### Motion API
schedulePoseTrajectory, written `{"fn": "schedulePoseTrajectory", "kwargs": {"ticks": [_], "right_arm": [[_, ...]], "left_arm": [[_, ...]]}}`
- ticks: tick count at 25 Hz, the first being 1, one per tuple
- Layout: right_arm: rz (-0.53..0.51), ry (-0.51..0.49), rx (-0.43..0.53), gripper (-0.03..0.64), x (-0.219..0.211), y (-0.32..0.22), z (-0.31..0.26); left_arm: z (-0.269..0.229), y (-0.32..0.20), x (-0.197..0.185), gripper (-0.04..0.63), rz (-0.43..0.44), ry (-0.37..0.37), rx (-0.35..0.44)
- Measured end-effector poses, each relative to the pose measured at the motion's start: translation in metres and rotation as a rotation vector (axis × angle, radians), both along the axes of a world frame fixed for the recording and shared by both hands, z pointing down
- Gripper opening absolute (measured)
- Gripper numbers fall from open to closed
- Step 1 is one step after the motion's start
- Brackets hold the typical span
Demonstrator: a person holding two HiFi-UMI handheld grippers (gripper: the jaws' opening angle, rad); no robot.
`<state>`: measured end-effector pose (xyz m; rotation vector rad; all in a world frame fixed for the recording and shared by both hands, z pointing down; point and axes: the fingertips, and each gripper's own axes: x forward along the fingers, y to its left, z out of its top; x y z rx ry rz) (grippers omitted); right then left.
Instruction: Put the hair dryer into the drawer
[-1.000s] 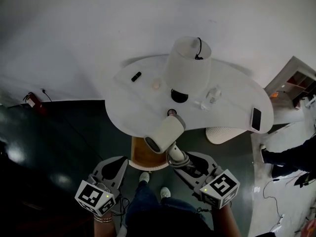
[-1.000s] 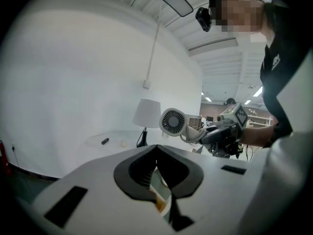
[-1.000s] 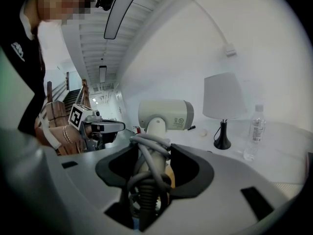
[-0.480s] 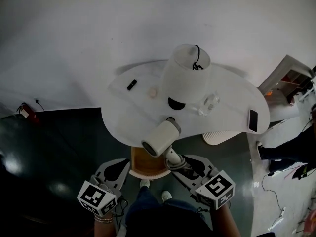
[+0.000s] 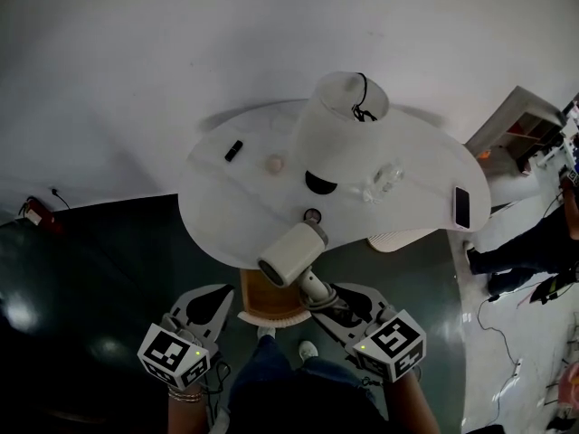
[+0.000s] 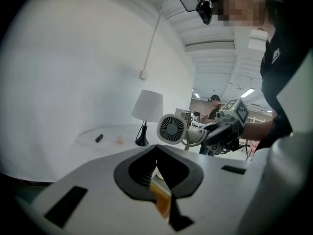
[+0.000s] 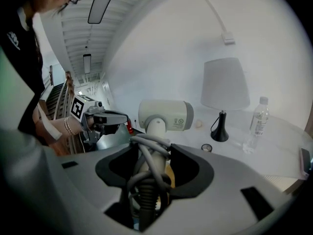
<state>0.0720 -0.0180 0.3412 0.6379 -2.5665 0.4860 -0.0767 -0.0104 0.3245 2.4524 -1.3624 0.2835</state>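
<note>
My right tongs grip the dryer over the drawer; left tongs closed, empty. White surface with lamp, white wall, dark floor.

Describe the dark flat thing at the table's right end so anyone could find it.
Find the white table with the lamp. Past the clear bottle, at its right end, lies the dark slab. It alone is a flat rectangle; the black stick at far left is much smaller.

One desk carries one lamp, one bottle, one phone, one black stick, one pale ball and, seemingly, one round tin. One hair dryer, one drawer, one left hand-held gripper, one right hand-held gripper.
</note>
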Motion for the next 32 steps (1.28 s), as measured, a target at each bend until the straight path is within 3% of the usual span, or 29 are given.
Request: {"fn": "schedulePoseTrajectory", "kwargs": {"ticks": [32], "right_arm": [[-0.032,0.258,-0.171,0.218,-0.045,0.048,0.083]], "left_arm": [[0.080,-0.001,-0.027,0.015,0.134,0.041,-0.124]]}}
